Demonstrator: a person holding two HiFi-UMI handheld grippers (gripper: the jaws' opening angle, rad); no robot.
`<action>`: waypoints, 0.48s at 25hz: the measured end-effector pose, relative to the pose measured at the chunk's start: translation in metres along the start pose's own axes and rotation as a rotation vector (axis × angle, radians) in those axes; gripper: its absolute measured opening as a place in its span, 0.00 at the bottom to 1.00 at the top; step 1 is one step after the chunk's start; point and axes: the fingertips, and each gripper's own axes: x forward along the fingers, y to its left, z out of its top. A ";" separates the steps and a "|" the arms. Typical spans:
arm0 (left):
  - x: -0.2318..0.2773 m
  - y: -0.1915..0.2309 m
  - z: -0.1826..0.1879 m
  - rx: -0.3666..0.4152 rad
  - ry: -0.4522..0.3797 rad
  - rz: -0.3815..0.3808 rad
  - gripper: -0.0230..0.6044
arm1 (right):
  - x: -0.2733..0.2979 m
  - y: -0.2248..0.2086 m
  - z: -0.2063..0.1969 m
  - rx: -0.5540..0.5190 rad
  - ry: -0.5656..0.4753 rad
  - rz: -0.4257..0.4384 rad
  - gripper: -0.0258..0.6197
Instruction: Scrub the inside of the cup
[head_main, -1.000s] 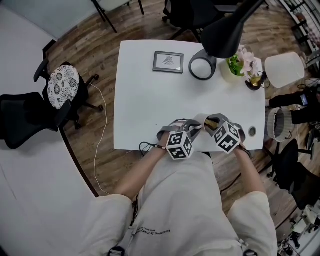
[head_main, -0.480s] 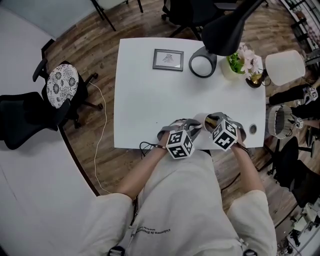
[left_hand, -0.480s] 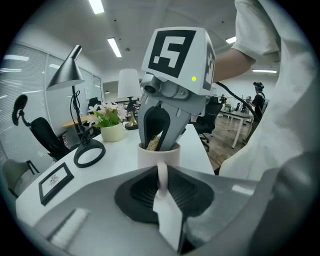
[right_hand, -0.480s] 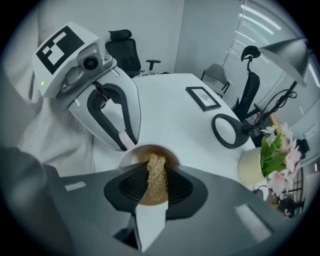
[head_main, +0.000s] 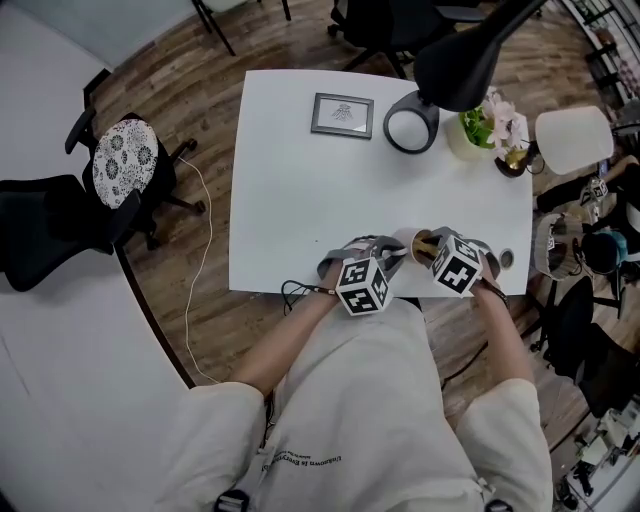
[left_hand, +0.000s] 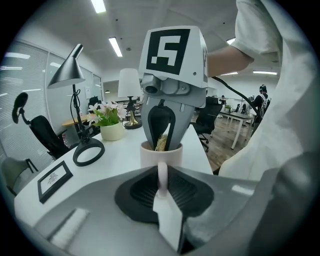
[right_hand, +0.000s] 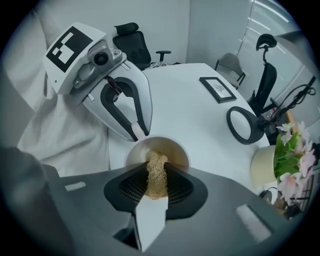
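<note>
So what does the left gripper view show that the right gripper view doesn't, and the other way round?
Only the left gripper view: the black lamp's shade, a white lampshade, and the left gripper close up, shut on the cup handle. Only the right gripper view: the inside of the cup, and the right gripper shut on the scrubber that dips into it. Both: the cup itself, the picture frame, flower pot and white table.

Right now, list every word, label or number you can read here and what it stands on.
No text reads clearly.
Framed picture: whatever is printed inside is too small to read.
Shirt hem: a line of print, too blurred to read.
Marker cubes: square patterns only, no letters.
</note>
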 end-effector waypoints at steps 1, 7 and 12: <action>0.000 -0.001 0.000 0.003 -0.001 -0.003 0.11 | 0.000 0.002 -0.001 0.001 0.005 0.015 0.21; 0.000 -0.006 0.000 0.034 -0.006 -0.018 0.12 | -0.001 0.013 0.004 0.132 -0.067 0.153 0.21; 0.002 -0.007 0.002 0.032 -0.024 -0.030 0.12 | -0.003 0.011 0.006 0.223 -0.166 0.198 0.21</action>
